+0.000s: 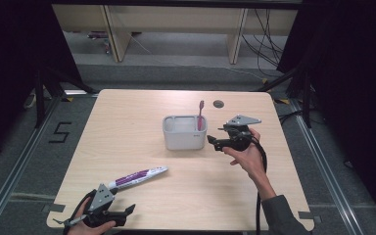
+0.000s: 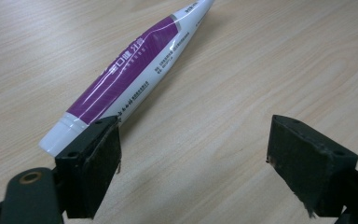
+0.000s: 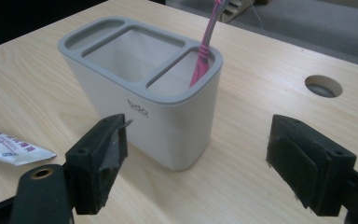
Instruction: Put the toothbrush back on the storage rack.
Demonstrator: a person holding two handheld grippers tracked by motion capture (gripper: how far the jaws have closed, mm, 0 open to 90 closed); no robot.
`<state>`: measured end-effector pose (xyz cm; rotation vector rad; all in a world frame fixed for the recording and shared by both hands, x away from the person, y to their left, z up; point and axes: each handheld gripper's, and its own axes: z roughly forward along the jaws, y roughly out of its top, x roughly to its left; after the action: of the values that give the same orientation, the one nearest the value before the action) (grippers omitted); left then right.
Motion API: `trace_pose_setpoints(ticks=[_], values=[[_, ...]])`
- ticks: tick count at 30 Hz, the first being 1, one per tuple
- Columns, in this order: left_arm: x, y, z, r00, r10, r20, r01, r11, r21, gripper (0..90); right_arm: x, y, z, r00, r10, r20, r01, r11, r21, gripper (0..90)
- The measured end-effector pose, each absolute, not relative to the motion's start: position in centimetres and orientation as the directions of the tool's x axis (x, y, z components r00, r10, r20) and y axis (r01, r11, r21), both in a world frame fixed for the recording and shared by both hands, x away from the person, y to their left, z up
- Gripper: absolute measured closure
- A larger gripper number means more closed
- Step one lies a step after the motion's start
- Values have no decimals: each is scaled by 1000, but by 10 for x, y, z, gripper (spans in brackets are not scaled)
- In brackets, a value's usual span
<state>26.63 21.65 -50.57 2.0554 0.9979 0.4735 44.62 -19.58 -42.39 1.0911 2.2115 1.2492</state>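
A white and purple toothpaste tube (image 1: 137, 177) (image 2: 135, 70) lies flat on the wooden table near the front left. Just in front of its cap end my left gripper (image 1: 122, 214) (image 2: 193, 154) stands open; the cap sits beside the left jaw, not between the jaws. A grey-rimmed white holder (image 1: 184, 133) (image 3: 144, 107) with three compartments stands at mid-table. A pink toothbrush (image 1: 200, 115) (image 3: 204, 51) stands upright in its end compartment. My right gripper (image 1: 214, 142) (image 3: 196, 154) is open just right of the holder, with nothing between its jaws.
A round cable hole (image 1: 218, 104) (image 3: 323, 86) sits in the table behind the holder. Bare tabletop (image 1: 127, 127) stretches left of the holder. Wooden furniture legs and cables stand on the floor beyond the far edge.
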Motion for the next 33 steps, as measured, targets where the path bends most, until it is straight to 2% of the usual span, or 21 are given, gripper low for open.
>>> trace_pose_setpoints(ticks=[5, 10, 15, 16, 22, 26, 28, 33], values=[[266, 216, -506, 619, 786, -6, 491, -380, 784, 173, 442, -201, -429, -644, 763, 43, 437, 321, 840, 200], [266, 217, -505, 619, 785, -6, 492, -381, 783, 173, 434, -206, -435, -614, 787, 62, 473, 303, 827, 199], [266, 217, -505, 620, 785, -5, 493, -385, 780, 173, 426, -209, -443, -628, 774, 76, 487, 315, 814, 206], [266, 217, -505, 620, 785, -5, 491, -383, 783, 173, 425, -211, -443, -636, 770, 53, 477, 338, 811, 209], [266, 217, -505, 618, 786, -8, 493, -380, 782, 173, 415, -215, -448, -620, 780, 83, 510, 322, 798, 219], [266, 217, -505, 622, 783, -7, 489, -382, 784, 173, 412, -218, -450, -630, 774, 61, 492, 337, 803, 223], [266, 217, -505, 619, 785, -8, 492, -380, 783, 173, 408, -218, -451, -623, 777, 89, 516, 323, 793, 223], [266, 217, -505, 616, 788, -7, 497, -382, 779, 173, 403, -220, -454, -631, 771, 85, 503, 324, 801, 219]])
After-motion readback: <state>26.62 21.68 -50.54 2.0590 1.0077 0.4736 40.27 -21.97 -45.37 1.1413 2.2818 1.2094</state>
